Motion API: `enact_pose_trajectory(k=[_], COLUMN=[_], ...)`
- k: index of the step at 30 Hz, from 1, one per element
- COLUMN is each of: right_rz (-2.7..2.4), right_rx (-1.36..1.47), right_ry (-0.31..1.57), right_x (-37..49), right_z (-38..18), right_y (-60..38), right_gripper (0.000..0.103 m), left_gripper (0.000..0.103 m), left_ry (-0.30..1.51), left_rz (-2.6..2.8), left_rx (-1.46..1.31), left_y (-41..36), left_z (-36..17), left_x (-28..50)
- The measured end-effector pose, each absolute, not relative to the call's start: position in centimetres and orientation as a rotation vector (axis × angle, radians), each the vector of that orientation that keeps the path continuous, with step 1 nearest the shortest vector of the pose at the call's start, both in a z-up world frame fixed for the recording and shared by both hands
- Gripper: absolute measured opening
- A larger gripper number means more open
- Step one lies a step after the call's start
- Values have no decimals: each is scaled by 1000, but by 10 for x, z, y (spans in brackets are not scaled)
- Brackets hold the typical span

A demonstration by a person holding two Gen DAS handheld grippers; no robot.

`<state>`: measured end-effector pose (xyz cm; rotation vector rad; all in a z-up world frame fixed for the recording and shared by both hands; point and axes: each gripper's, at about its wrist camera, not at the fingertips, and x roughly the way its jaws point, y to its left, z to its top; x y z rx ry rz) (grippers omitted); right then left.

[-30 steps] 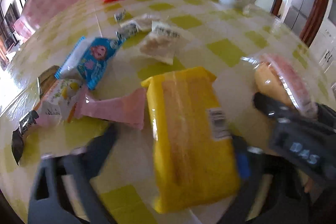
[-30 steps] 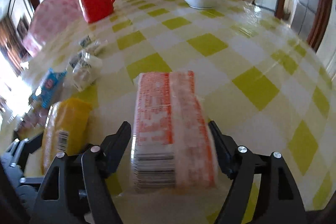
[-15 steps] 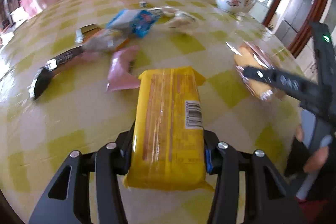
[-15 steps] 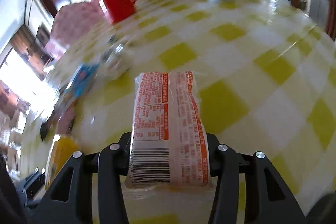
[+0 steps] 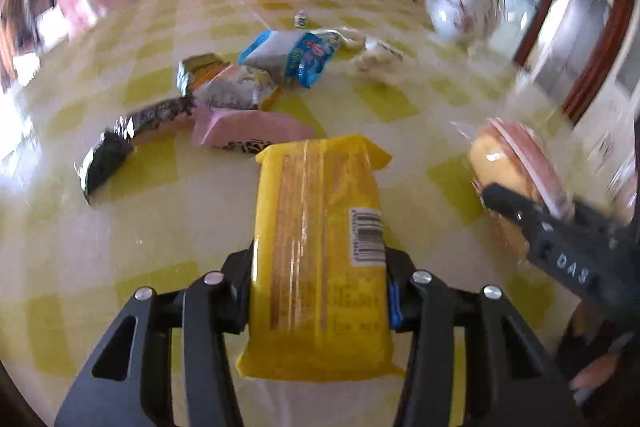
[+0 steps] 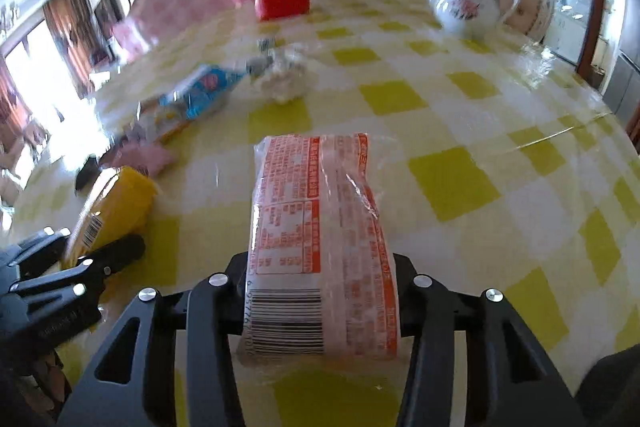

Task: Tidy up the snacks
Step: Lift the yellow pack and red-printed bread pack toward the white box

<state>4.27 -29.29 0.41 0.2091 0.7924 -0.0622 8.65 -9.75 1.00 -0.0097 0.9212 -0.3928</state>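
Yellow-checked table (image 6: 452, 183) lies below us; a second ago both packs sat between wide jaws. Now our left gripper (image 5: 320, 291) is closing on the yellow pack (image 5: 320, 251), our right gripper (image 6: 320, 291) clamps the orange-printed pack (image 6: 320, 247), ready to sort.

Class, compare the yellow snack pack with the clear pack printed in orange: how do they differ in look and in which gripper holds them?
1. The yellow snack pack is opaque; the clear orange-printed pack is see-through.
2. The yellow pack sits in the left gripper, whose jaws are closing on it; the orange-printed pack sits in the right gripper.
Both are oblong, carry a barcode, and point away over the checked tablecloth.
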Motion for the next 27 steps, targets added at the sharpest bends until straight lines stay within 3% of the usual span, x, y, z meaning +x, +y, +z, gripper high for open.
enact_pose_trajectory(k=[12, 27], right_rz=[40, 119], right_rx=[337, 310], right_ry=[708, 692], right_x=[12, -31], right_z=[17, 17], right_y=[-277, -231], right_gripper=[46, 46], left_gripper=[48, 48], left_ry=[814, 738], left_rz=[-337, -263], left_rx=[-206, -186], left_y=[-46, -25], left_z=[33, 35], left_x=[60, 11])
